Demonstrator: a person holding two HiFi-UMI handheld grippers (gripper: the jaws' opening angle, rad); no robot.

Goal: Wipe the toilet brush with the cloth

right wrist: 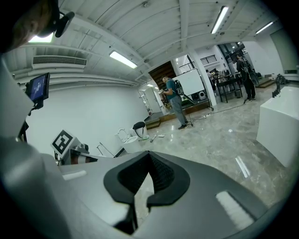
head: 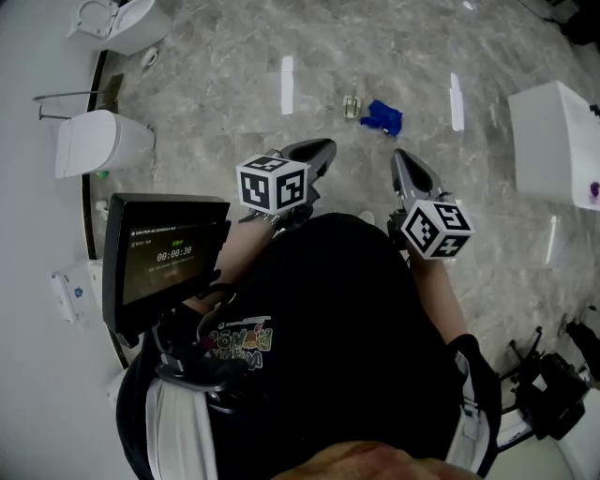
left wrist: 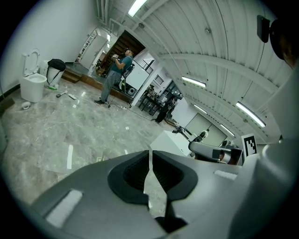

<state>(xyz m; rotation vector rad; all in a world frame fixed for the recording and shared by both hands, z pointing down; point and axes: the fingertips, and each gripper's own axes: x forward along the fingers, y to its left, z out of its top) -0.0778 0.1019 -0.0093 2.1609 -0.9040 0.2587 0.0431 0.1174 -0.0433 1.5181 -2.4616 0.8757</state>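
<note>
The blue cloth lies on the marble floor well ahead of the left gripper and right gripper, both pointing forward, slightly downward, jaws together, empty.

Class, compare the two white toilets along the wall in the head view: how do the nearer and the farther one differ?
The nearer toilet has its lid down; the farther toilet has its lid raised, leaving the bowl open. The nearer toilet shows whole, while the farther toilet is cut off by the picture's top edge. Both are white and stand along the wall on the marbled floor.
</note>
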